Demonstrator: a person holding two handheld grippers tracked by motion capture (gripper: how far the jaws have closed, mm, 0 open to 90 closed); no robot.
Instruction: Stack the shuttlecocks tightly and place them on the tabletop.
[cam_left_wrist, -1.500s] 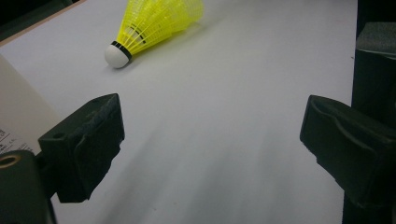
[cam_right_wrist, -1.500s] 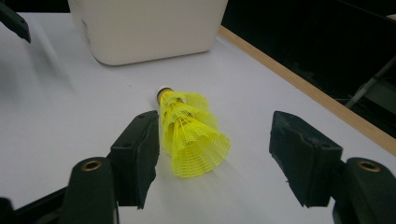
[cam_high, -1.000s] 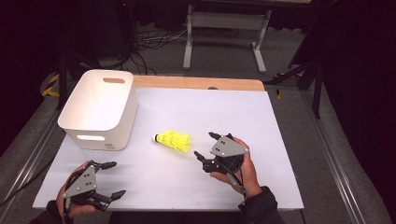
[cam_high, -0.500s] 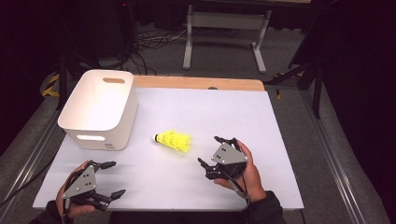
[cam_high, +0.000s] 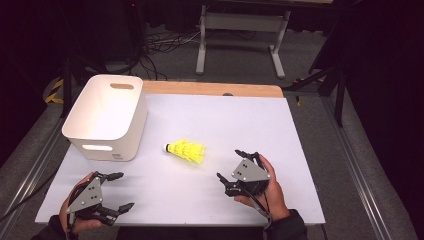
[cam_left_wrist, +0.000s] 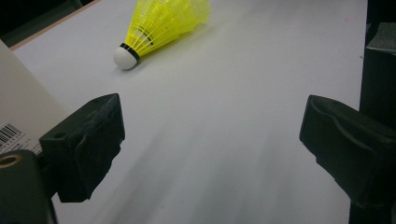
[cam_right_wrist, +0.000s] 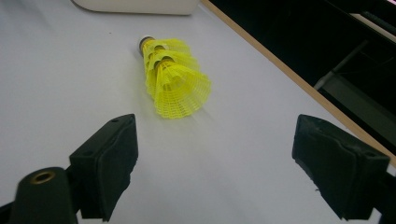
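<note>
Right tongs (cam_high: 235, 169) stand released and empty, their jaws having just been opening, near the yellow shuttlecock stack (cam_high: 185, 150) on the table (cam_high: 300, 150). Left tongs (cam_high: 118, 191) likewise released, well apart. Advise straddling the skirts squarely and closing gently, since they likely crush.

The right gripper (cam_right_wrist: 212, 170) hangs low over the white table (cam_right_wrist: 60, 70) with its black jaws spread wide, having just been opening — nothing lies between them; ahead lies a yellow shuttlecock stack (cam_right_wrist: 173, 79), skirt toward the camera. Beyond its dark-banded tip sits the white bin (cam_right_wrist: 135, 5); a wooden table edge (cam_right_wrist: 261, 49) runs along the right.
</note>
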